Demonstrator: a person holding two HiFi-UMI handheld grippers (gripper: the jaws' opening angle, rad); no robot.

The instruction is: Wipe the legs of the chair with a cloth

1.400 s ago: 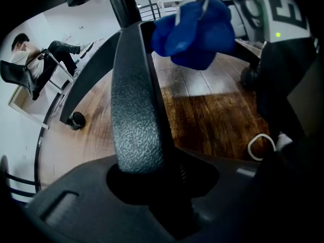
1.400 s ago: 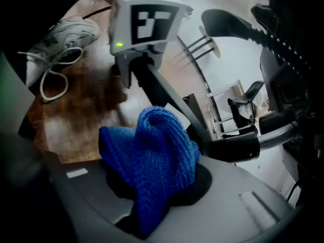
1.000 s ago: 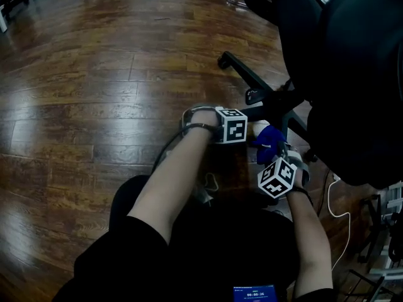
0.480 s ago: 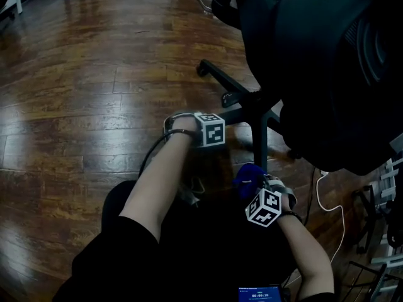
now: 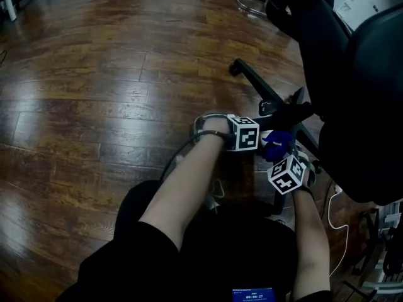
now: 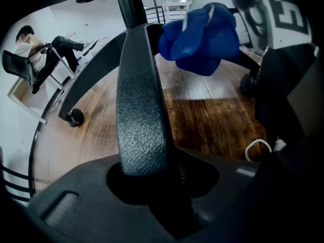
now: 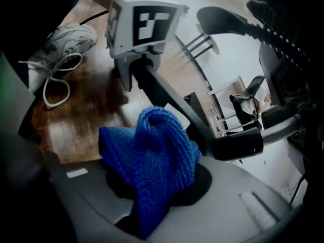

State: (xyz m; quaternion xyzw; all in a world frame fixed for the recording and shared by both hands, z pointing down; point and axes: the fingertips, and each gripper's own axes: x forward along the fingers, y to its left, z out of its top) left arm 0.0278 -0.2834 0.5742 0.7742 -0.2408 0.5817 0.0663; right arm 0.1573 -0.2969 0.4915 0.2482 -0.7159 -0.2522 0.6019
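Note:
A black office chair stands at the right, and one leg [image 5: 267, 96] of its base reaches out over the wooden floor. My left gripper [image 5: 247, 137] is shut on a textured black leg [image 6: 139, 100], which runs up between its jaws. Just to its right, my right gripper [image 5: 286, 172] is shut on a bunched blue cloth [image 5: 277, 145]. In the right gripper view the blue cloth [image 7: 152, 161] fills the jaws, close beside the leg [image 7: 167, 100] and below the left gripper's marker cube [image 7: 144, 24]. From the left gripper view the cloth [image 6: 200, 37] hangs at the leg's far end.
The chair's dark seat [image 5: 365, 106] overhangs the right side. A castor [image 5: 236, 67] ends the far leg. A white cable [image 5: 340, 219] lies on the floor at the right. My white shoe [image 7: 61, 42] rests near the base. A seated person [image 6: 35, 54] is far off.
The right gripper with the cloth drew back toward me, then came forward again beside the left gripper. The left gripper has kept its hold on the leg. The head view shifted.

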